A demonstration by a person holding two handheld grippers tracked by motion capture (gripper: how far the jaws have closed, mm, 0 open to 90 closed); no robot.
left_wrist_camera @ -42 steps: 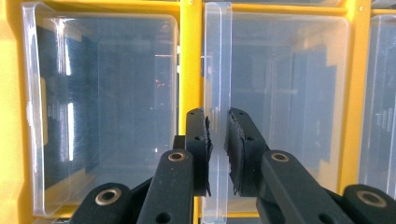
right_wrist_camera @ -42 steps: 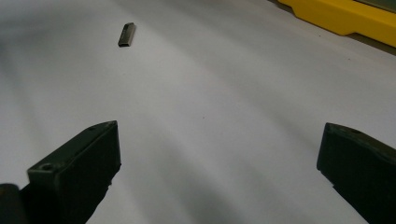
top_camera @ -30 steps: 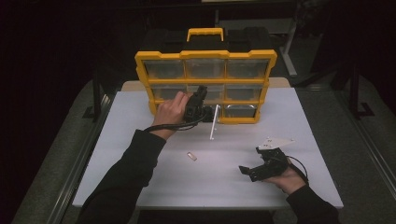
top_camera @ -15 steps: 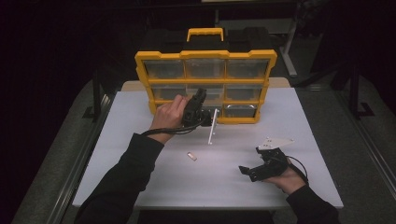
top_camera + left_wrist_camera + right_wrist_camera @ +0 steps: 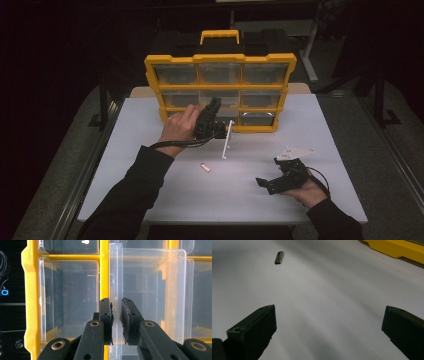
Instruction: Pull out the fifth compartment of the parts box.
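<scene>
A yellow organizer (image 5: 220, 58) with clear drawers stands upright at the back of the white table (image 5: 150, 200). My left gripper (image 5: 212, 117) is at its lower middle part, rolled on its side. In the left gripper view, the left gripper (image 5: 116, 307) is shut on the thin front lip of a clear drawer (image 5: 150, 285), which stands out from the yellow frame (image 5: 104, 277). My right gripper (image 5: 272, 182) rests near the front right of the table, open with nothing between its fingers (image 5: 252, 332). A small flat piece (image 5: 205, 167) lies on the table between the hands, seen too as the small flat piece (image 5: 279, 257).
The organizer's black body and yellow carry handle (image 5: 219, 36) rise behind its front. The table sits between metal side rails (image 5: 90, 165). Bare white surface lies around the small piece and in front of the right gripper.
The left gripper has shifted a little toward the table's near side, still closed on the drawer lip. The right gripper has kept still.
</scene>
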